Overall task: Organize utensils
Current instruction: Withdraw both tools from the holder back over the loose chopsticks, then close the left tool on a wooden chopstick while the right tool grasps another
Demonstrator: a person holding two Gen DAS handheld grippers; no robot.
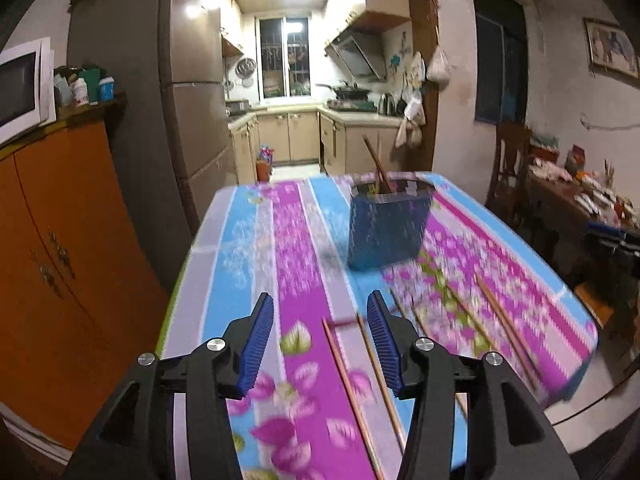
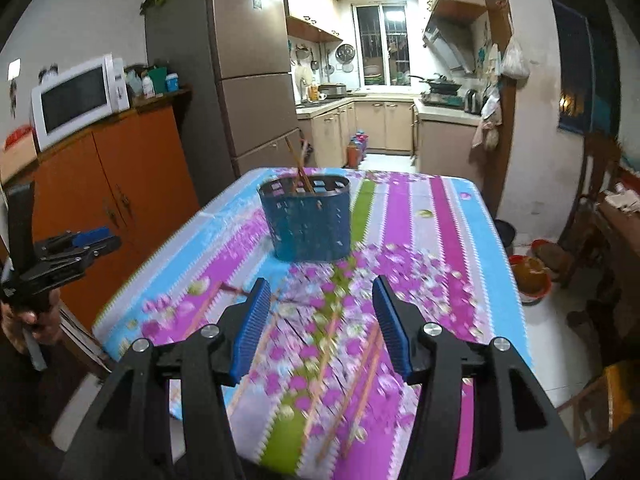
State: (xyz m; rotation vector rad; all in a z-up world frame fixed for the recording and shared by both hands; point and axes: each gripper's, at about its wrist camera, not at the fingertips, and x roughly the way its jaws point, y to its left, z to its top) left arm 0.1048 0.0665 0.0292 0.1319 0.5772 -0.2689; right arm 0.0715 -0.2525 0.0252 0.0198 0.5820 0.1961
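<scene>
Both grippers hang over the near end of the table [image 1: 248, 216], which wears a flowered, striped cloth. The left gripper [image 1: 320, 344] has its jaws apart with nothing between the blue pads; the right gripper [image 2: 318, 328] is likewise spread and holds nothing.

The blue perforated utensil basket [image 2: 310, 220] stands upright toward the far middle of the table, with a couple of chopsticks [image 2: 298, 168] already leaning in it. Loose chopsticks [image 1: 360, 392] lie flat on the cloth at the near end, some under the left gripper, others further right [image 1: 504, 324].

Risks, as I judge them:
- Sticks are thin and flat on soft cloth; the pads may pinch fabric with the stick and drag the cloth, shifting the basket.
- Two sticks lie close and nearly parallel; a grab could take both or flick one off the near edge.
- The busy pattern and blur hide sticks in the right wrist view; one could be missed.
- A long stick gripped at one end may swing and tip the light basket on insertion.

Writing: none readable. The microwave [image 2: 80, 100] and the bottles beside it show no legible label.
</scene>
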